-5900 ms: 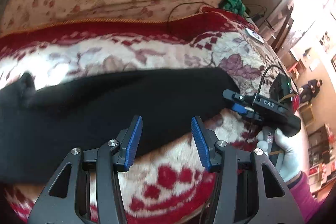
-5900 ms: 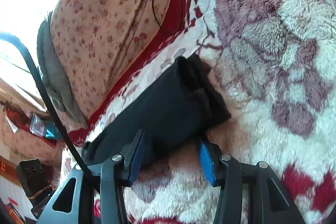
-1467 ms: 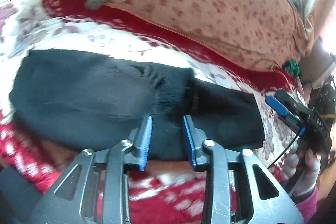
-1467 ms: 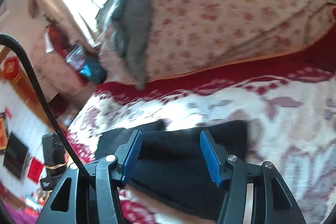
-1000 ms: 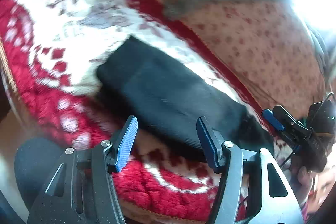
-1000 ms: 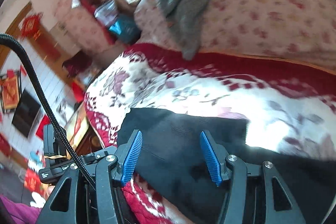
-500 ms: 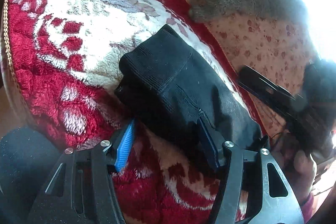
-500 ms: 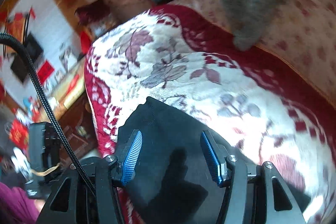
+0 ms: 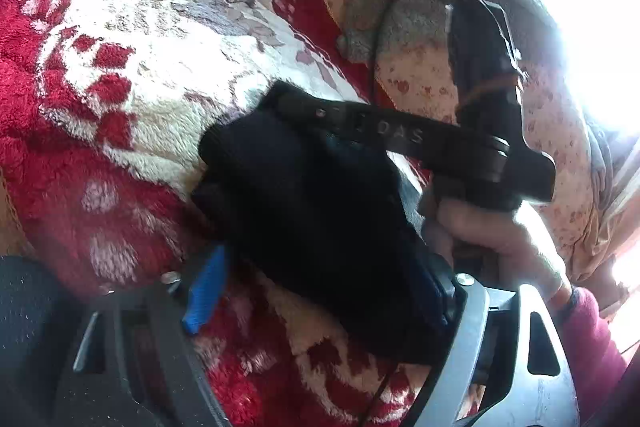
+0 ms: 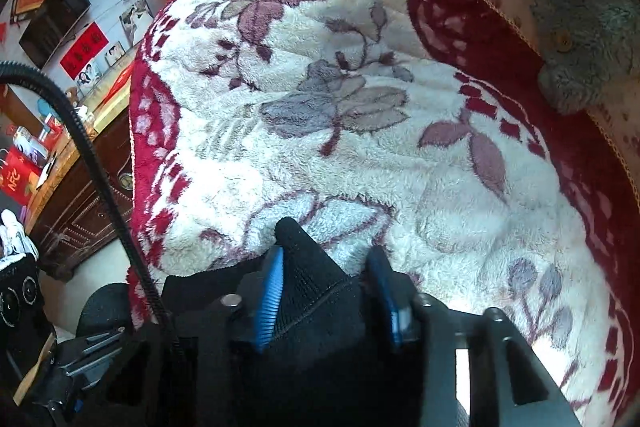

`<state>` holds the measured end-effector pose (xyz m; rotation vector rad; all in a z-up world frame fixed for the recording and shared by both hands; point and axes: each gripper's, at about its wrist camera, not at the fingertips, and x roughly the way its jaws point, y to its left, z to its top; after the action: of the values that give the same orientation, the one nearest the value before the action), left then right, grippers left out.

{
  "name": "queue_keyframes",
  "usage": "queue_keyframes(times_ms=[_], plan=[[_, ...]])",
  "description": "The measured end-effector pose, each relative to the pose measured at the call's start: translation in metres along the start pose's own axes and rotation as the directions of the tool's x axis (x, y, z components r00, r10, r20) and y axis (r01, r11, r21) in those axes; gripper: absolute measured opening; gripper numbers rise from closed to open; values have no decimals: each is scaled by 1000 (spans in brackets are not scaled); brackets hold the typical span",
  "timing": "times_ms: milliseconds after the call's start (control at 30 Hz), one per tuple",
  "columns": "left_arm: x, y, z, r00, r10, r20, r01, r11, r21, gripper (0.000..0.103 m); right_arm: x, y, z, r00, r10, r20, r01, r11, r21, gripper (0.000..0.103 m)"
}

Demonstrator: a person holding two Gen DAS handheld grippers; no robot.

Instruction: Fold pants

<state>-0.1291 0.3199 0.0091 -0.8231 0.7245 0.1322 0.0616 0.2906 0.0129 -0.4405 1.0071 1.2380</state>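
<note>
Folded black pants [image 9: 312, 219] lie in a thick bundle on the fleecy flowered blanket [image 9: 160, 39]. My left gripper [image 9: 320, 291] straddles the bundle's near edge, jaws wide open. One blue pad [image 9: 204, 291] sits just left of the cloth; the other is mostly hidden behind it. In the left wrist view the right gripper's black bar [image 9: 384, 135] lies across the top of the pants, held by a hand [image 9: 480, 227]. In the right wrist view my right gripper [image 10: 326, 297] is closing on a corner of the pants [image 10: 308, 267]. The cloth bunches into a peak between both pads.
A grey fluffy cloth [image 10: 580, 27] hangs over the flowered cushion [image 9: 440, 67] behind the blanket. The blanket's red border [image 10: 148, 147] marks the bed edge at left. Beyond it stands a dark wooden cabinet [image 10: 80, 195]. A black cable [image 10: 100, 167] crosses the lower left.
The right gripper swung left along the pants to their end corner and its jaws narrowed around the cloth. The left gripper sank onto the bundle's near edge.
</note>
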Motion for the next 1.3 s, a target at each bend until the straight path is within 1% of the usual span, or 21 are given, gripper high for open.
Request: queue_keyframes(times_ms=[33, 67, 100, 133, 233, 367, 467, 500, 567, 600, 700, 767, 833, 900, 967, 1033, 1100, 1133, 1233, 1267, 1300], plan=[[1, 1, 2, 999, 33, 2, -33, 999, 8, 40, -2, 0, 0, 1000, 6, 8, -6, 1000, 4, 28], [3, 3, 4, 999, 40, -6, -40, 999, 14, 36, -7, 1, -1, 1000, 17, 21, -17, 1000, 8, 22], [4, 4, 6, 1000, 23, -15, -23, 1000, 11, 31, -12, 2, -3, 999, 26, 34, -26, 1000, 12, 18], [2, 3, 7, 1000, 7, -15, -7, 1000, 13, 25, -21, 3, -4, 998, 32, 55, -33, 999, 18, 17], [-10, -12, 5, 1000, 6, 19, -7, 997, 74, 20, -54, 9, -10, 989, 48, 137, -53, 998, 33, 16], [-36, -46, 6, 996, -57, 64, 46, 986, 162, 19, -115, 11, -24, 961, 59, 270, -81, 994, 69, 16], [-53, -80, 5, 990, -116, 81, 93, 967, 238, 18, -156, 5, -38, 933, 69, 352, -114, 988, 107, 16], [-58, -94, 3, 987, -137, 84, 109, 956, 271, 18, -176, 1, -46, 918, 70, 391, -129, 983, 127, 16], [-64, -120, -4, 981, -176, 84, 139, 933, 331, 18, -202, -4, -59, 898, 57, 436, -134, 980, 147, 16], [-67, -136, -9, 978, -196, 77, 155, 918, 366, 18, -221, -8, -71, 883, 45, 466, -136, 977, 164, 16], [-69, -176, -27, 968, -248, 40, 205, 871, 446, 18, -262, -20, -104, 854, 2, 520, -129, 969, 209, 16], [-66, -201, -42, 963, -268, 9, 229, 837, 496, 18, -283, -30, -125, 839, -21, 544, -130, 963, 237, 16], [-56, -228, -63, 961, -275, -36, 249, 800, 546, 18, -304, -43, -158, 822, -61, 566, -126, 950, 286, 16], [-44, -248, -82, 959, -270, -83, 267, 773, 576, 18, -315, -56, -184, 811, -87, 579, -133, 936, 327, 16], [-29, -266, -105, 957, -256, -134, 284, 747, 601, 18, -325, -70, -216, 801, -122, 585, -137, 916, 378, 16], [-10, -282, -131, 957, -234, -169, 287, 714, 638, 18, -330, -86, -254, 797, -162, 582, -133, 893, 430, 16], [6, -292, -156, 960, -199, -198, 280, 687, 670, 19, -328, -100, -282, 798, -184, 574, -144, 866, 479, 17], [17, -295, -167, 958, -177, -223, 284, 676, 680, 19, -323, -110, -303, 801, -207, 561, -151, 838, 524, 17], [36, -294, -186, 945, -135, -297, 309, 666, 679, 21, -308, -129, -346, 814, -255, 522, -162, 763, 626, 17], [38, -293, -187, 940, -138, -312, 322, 665, 674, 21, -306, -133, -361, 808, -266, 526, -182, 736, 652, 22], [36, -292, -188, 927, -163, -339, 357, 664, 657, 26, -307, -135, -374, 796, -281, 536, -201, 713, 672, 31]])
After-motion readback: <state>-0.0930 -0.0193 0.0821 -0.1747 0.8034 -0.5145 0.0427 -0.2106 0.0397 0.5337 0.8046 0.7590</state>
